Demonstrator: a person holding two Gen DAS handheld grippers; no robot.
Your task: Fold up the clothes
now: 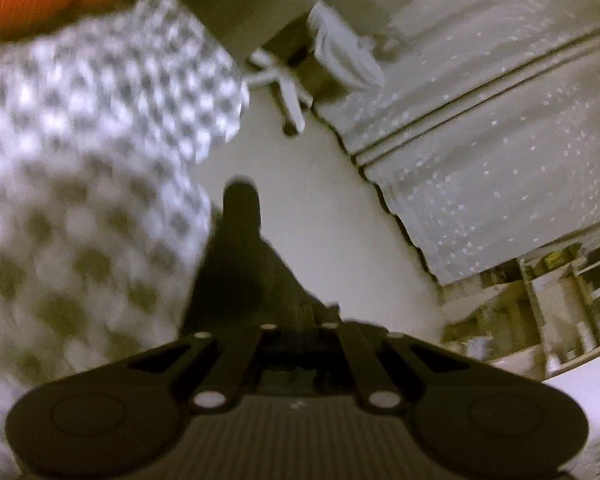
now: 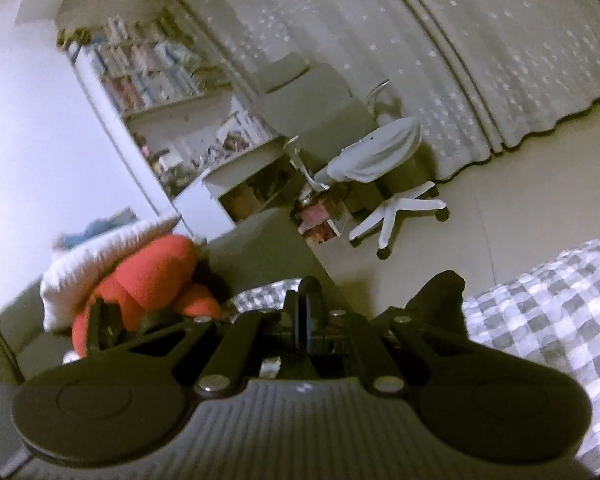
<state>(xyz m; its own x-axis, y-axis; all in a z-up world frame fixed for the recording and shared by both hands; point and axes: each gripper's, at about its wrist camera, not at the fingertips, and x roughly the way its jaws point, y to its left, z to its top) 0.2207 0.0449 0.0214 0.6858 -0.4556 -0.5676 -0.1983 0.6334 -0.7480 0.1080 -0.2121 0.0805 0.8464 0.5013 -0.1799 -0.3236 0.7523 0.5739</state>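
A grey-and-white checkered garment (image 1: 84,168) fills the left of the left wrist view, blurred and hanging in the air. My left gripper (image 1: 242,200) has its dark fingers together, with the cloth's edge against their left side; the grip itself is hidden. In the right wrist view the same checkered cloth (image 2: 548,320) hangs at the right. My right gripper (image 2: 306,292) has its fingers pressed together, and a dark piece of cloth (image 2: 440,300) sticks up beside them. The orange-gloved hand (image 2: 152,280) with the other gripper is at the left.
A white swivel chair (image 2: 380,176) stands on the pale floor (image 1: 340,220) before long dotted curtains (image 2: 440,60). A bookshelf (image 2: 152,76) and a low cluttered shelf (image 2: 252,188) line the wall. A grey sofa edge (image 2: 268,240) is close by.
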